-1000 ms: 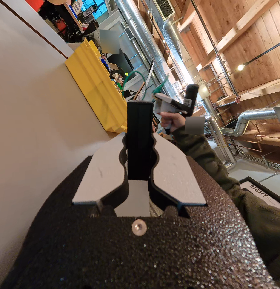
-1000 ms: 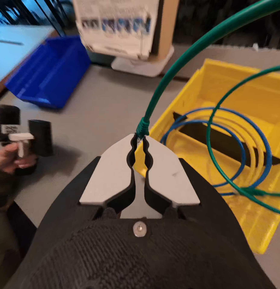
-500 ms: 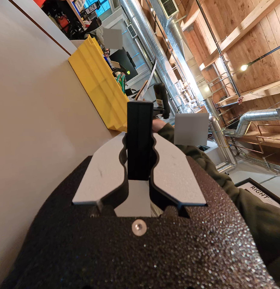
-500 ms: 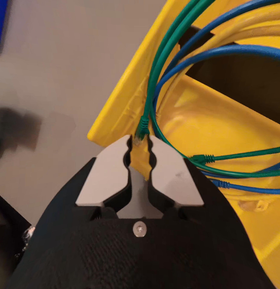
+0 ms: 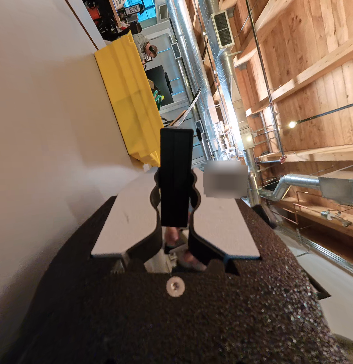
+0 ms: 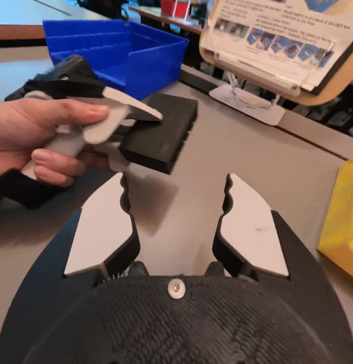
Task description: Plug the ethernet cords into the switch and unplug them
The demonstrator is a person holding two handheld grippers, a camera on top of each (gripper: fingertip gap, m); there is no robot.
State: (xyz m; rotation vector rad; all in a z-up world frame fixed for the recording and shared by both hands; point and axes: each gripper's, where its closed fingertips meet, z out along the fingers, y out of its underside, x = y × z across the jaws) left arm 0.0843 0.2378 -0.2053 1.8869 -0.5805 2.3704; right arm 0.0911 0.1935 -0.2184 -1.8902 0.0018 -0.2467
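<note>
I find the flat black rectangular plastic switch [image 5: 176,179] pinched edge-on between the 2 grey fingers of my left gripper [image 5: 175,178], held clear of the grey tabletop [image 6: 250,157]. In the right wrist view the same switch [image 6: 162,136] is held in that gripper [image 6: 132,120], a bare hand [image 6: 43,134] squeezing the grey trigger; its ribbed port edge faces away from the hand. My right gripper [image 6: 176,177] sits just below the switch with its 2 fingers spread wide and nothing between them. Behind the switch stands a blue plastic bin [image 6: 116,53]; to its right, a tilted wooden document stand [image 6: 270,45] carrying printed sheets. A yellow plastic bin [image 6: 343,222] lies right of the switch at the frame edge; in the left wrist view this bin [image 5: 130,98] shows green cable loops [image 5: 157,98] at its rim.
</note>
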